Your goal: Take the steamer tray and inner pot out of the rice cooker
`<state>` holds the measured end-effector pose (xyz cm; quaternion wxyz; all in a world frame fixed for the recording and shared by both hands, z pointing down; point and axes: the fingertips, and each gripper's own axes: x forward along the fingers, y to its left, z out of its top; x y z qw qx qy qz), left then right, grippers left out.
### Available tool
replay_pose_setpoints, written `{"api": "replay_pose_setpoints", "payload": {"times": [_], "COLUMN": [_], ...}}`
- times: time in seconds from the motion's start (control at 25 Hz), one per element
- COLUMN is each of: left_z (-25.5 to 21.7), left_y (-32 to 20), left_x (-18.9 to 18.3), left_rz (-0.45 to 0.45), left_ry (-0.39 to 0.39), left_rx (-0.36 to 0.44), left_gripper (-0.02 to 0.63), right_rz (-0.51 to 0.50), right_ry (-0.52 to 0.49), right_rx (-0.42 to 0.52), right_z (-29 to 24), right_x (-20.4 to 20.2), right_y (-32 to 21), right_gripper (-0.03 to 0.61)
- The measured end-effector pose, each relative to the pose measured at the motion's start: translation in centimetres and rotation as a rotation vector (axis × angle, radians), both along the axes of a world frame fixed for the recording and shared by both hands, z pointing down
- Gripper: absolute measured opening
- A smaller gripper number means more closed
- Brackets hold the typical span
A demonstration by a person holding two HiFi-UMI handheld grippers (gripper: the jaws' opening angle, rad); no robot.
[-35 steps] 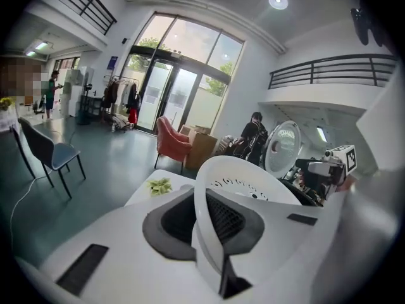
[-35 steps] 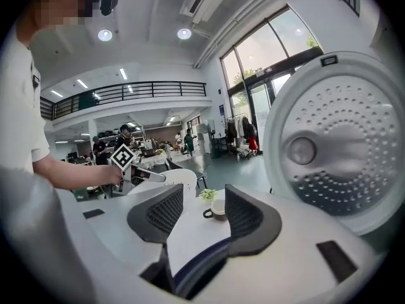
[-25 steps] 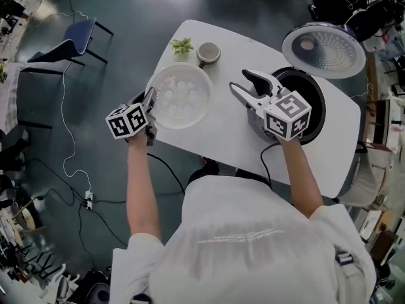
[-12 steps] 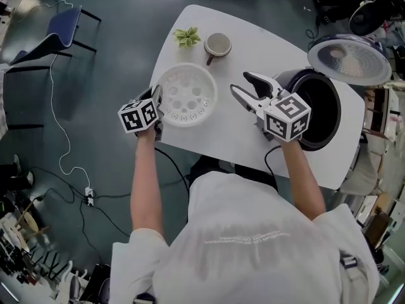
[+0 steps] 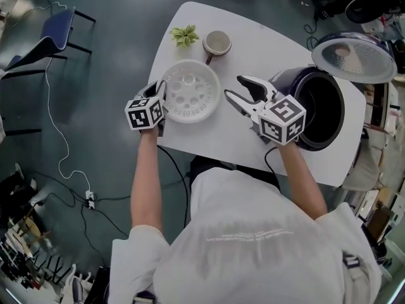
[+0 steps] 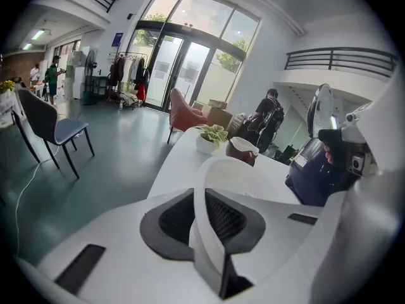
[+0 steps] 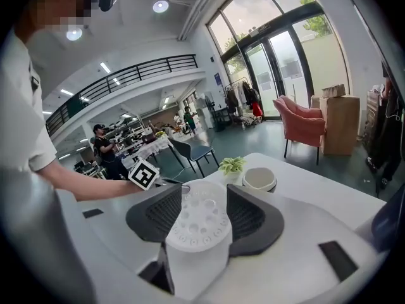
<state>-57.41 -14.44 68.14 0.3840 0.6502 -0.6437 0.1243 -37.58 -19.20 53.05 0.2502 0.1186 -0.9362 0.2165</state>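
Note:
The white perforated steamer tray (image 5: 188, 99) rests on the white table (image 5: 209, 138), left of the rice cooker (image 5: 297, 81). My left gripper (image 5: 161, 95) is shut on the tray's near-left rim; the rim (image 6: 204, 195) stands between its pads, and the jaws have just been opening slightly. My right gripper (image 5: 234, 87) hangs open and empty over the table between tray and cooker. Along its jaws I see the tray (image 7: 196, 233) beyond the tips. The cooker's lid (image 5: 354, 57) stands up, and the dark inner pot (image 5: 324, 109) sits inside.
A cup (image 5: 217, 43) and a small potted plant (image 5: 184, 35) stand at the table's far side behind the tray. A power cord (image 5: 171, 163) hangs off the near edge. A blue chair (image 5: 54, 30) stands on the floor at the left.
Both grippers have sunk. The left one has brought the tray down onto the table, closer to the cup. The right gripper stays open.

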Motion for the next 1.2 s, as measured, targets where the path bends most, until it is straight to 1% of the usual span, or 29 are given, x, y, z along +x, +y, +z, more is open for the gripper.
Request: {"api": "replay_pose_setpoints", "payload": {"times": [0.12, 0.2, 0.24, 0.28, 0.44, 0.6, 0.76, 0.88, 1.04, 1.2], "left_z": [0.3, 0.3, 0.2, -0.1, -2.3, -6.1, -10.4, -13.8, -18.7, -23.5], "left_y": [0.4, 0.7, 0.9, 1.1, 2.0, 2.5, 2.7, 1.8, 0.1, -2.3], "left_x": [-0.3, -0.3, -0.2, -0.2, -0.2, -0.1, 1.4, 3.2, 6.9, 11.4], "left_rz": [-0.008, -0.022, -0.031, -0.04, -0.062, -0.078, -0.073, -0.064, -0.027, 0.046], "left_ry": [-0.008, -0.002, -0.001, -0.007, -0.07, -0.154, -0.203, -0.221, -0.254, -0.289], "left_rx": [-0.005, -0.006, -0.005, -0.003, -0.004, 0.015, 0.078, 0.146, 0.243, 0.343], "left_gripper": [0.062, 0.134, 0.149, 0.149, 0.156, 0.156, 0.156, 0.156, 0.156, 0.156], "right_rz": [0.006, 0.009, 0.006, 0.002, -0.015, -0.01, 0.012, 0.036, 0.095, 0.193], "right_ry": [-0.001, -0.007, -0.013, -0.022, -0.064, -0.106, -0.142, -0.161, -0.19, -0.214], "right_rx": [0.004, 0.009, 0.012, 0.017, 0.047, 0.079, 0.111, 0.155, 0.212, 0.254], "right_z": [-0.4, -0.9, -1.4, -1.8, -4.2, -6.6, -8.9, -10.8, -13.7, -15.7], "right_x": [0.2, 0.6, 0.9, 1.1, 2.0, 3.4, 6.0, 8.5, 12.9, 17.9], "right_y": [0.2, 0.3, 0.4, 0.6, 1.3, 1.4, 1.2, 0.4, -1.2, -3.0], "right_gripper": [0.218, 0.218, 0.218, 0.218, 0.218, 0.218, 0.218, 0.218, 0.218, 0.215]}}
